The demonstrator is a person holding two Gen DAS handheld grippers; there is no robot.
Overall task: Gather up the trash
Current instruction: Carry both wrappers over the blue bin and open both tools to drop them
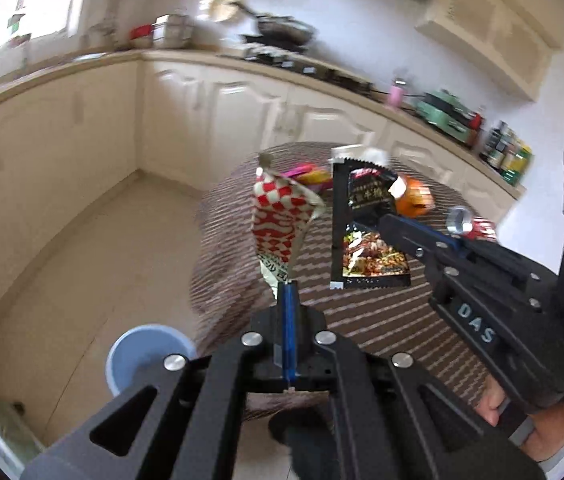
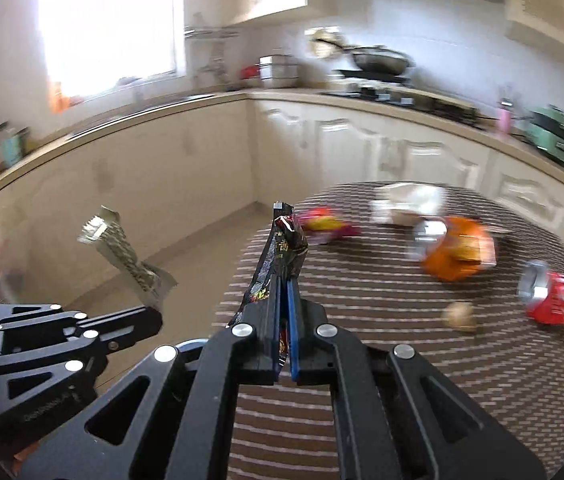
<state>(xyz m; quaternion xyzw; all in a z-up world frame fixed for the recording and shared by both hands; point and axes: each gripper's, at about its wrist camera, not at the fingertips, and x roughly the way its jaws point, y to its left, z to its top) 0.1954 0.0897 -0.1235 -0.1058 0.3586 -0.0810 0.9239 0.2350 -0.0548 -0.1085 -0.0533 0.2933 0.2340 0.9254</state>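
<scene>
My left gripper [image 1: 288, 286] is shut on a red-and-white checkered wrapper [image 1: 280, 220] and holds it up over the table's left edge; the wrapper's silver back shows in the right wrist view [image 2: 126, 256]. My right gripper [image 2: 284, 280] is shut on a black snack bag [image 2: 278, 264], seen flat in the left wrist view [image 1: 366, 228], held above the striped round table [image 2: 382, 360]. On the table lie an orange wrapper [image 2: 458, 252], a crushed red can [image 2: 550, 296], a pink-yellow wrapper [image 2: 326, 224], white crumpled paper [image 2: 406, 202] and a small brown scrap [image 2: 460, 316].
A blue bin [image 1: 142, 356] stands on the tiled floor left of the table, below my left gripper. Cream kitchen cabinets [image 1: 218, 112] and a countertop with a wok, appliances and bottles run behind the table.
</scene>
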